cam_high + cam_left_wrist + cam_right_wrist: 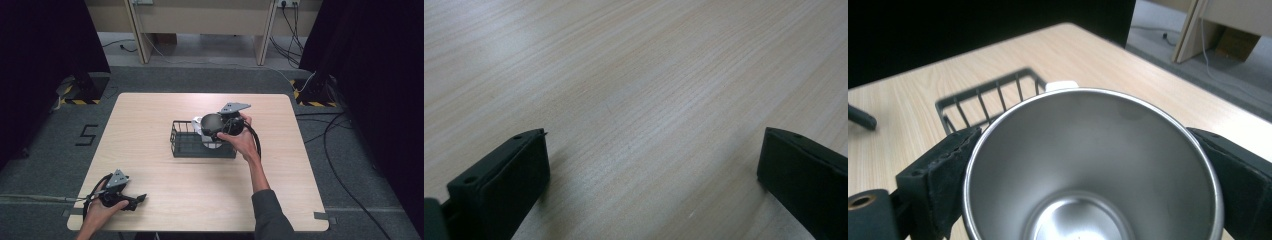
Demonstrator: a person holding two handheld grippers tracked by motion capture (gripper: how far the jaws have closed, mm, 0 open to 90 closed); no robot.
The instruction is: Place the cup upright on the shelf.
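while my right gripper (1083,200) clenched the steel cup (1090,165) by its sides, i held it over the wire basket (186,145) at mid-table. my left gripper (651,170) rested released on the table (624,75). next, i judged, came lowering the cup in upright.

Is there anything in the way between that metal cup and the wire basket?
Nothing visible. The right gripper holds the cup by its sides, just above the basket. A white thing sits at the basket's far right corner, partly hidden, but the rest looks free.
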